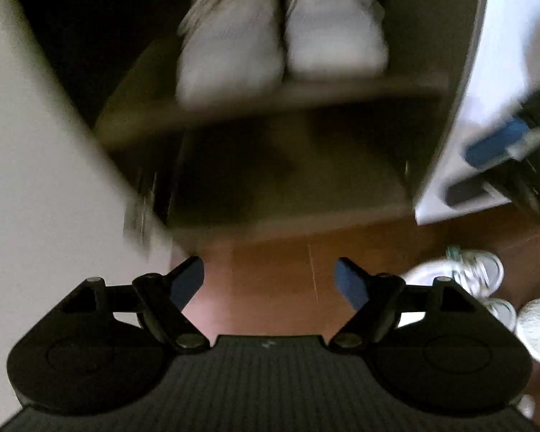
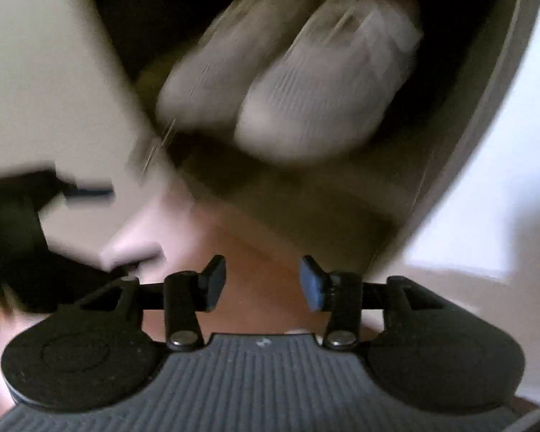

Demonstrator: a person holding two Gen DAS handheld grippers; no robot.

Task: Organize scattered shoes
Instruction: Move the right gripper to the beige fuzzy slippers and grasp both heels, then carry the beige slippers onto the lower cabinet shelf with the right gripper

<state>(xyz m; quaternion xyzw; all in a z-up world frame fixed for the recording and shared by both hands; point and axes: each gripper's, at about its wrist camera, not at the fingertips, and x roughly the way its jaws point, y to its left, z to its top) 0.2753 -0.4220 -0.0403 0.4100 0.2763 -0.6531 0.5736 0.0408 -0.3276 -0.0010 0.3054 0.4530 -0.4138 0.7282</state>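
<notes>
A pair of pale sneakers (image 1: 280,32) stands side by side, toes toward me, on the upper shelf (image 1: 306,97) of an open shoe cabinet; the right wrist view shows the same pair (image 2: 288,72), blurred. My left gripper (image 1: 269,280) hangs open over the wooden floor below the cabinet, nothing between its blue pads. My right gripper (image 2: 262,280) is also open and empty, in front of the cabinet. The right gripper's blue-padded fingers (image 1: 493,147) show at the left wrist view's right edge. White sneakers with green laces (image 1: 464,273) lie on the floor at the lower right.
The cabinet's lower shelf (image 1: 288,180) looks dark and bare. A pale cabinet door (image 1: 36,144) stands open on the left and a white wall or panel (image 1: 504,54) on the right. A fluffy pale slipper (image 1: 538,327) lies beside the green-laced sneakers. The other gripper's black body (image 2: 14,237) shows at left.
</notes>
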